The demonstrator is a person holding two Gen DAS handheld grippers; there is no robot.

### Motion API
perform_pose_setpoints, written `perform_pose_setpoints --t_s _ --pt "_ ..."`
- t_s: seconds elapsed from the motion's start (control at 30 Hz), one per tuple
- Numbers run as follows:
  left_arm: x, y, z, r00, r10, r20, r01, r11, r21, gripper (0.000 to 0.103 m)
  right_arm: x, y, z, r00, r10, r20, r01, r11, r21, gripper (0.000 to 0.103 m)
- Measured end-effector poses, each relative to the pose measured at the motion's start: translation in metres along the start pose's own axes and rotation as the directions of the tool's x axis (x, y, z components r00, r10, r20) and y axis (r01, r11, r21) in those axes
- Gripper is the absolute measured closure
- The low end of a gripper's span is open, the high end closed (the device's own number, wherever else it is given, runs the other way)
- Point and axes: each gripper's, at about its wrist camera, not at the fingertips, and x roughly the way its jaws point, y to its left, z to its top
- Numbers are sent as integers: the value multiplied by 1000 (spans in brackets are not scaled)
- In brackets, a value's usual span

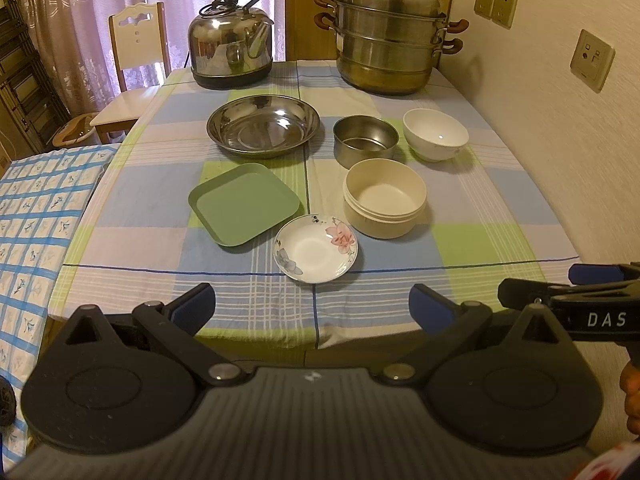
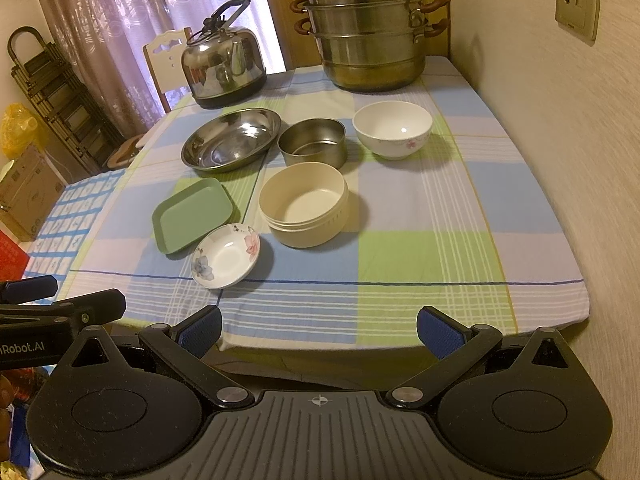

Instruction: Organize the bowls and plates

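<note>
Both claws hang off the near edge of the table (image 1: pixel 500 208), side by side and over none of the dishes. The left gripper (image 1: pixel 312 308) has its jaws spread wide with nothing between them; the right gripper (image 2: pixel 320 330) is likewise wide apart and holds nothing.

A checked cloth (image 2: pixel 420 240) covers the table, its near hem drooping over the edge. Nearest the hem sits the flowered saucer (image 1: pixel 315 249), just beside the green square plate (image 1: pixel 244 204), their rims touching or almost so. Right of the plate stands the cream tub (image 1: pixel 385 204). Behind it is the steel cup (image 1: pixel 365 142), very close to the tub, with the white bowl (image 1: pixel 435 134) to its right and the steel dish (image 1: pixel 263 126) to its left. At the far edge stand the kettle (image 1: pixel 232 54) and the steamer (image 1: pixel 390 40), well apart from the dishes.

The widest bare cloth lies on the right, between the tub and bowl and the wall (image 2: pixel 560 140), which runs tight along that edge. A bare strip also lies between the saucer and the near hem. A chair (image 1: pixel 138 52) stands off the far-left corner.
</note>
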Motion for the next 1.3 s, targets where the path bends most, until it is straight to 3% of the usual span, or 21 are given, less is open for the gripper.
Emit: perform_pose_setpoints --t_s 1.3 --pt "-2 1 0 1000 -5 -1 5 1000 -3 0 0 -4 5 1000 -2 0 2 1000 -2 0"
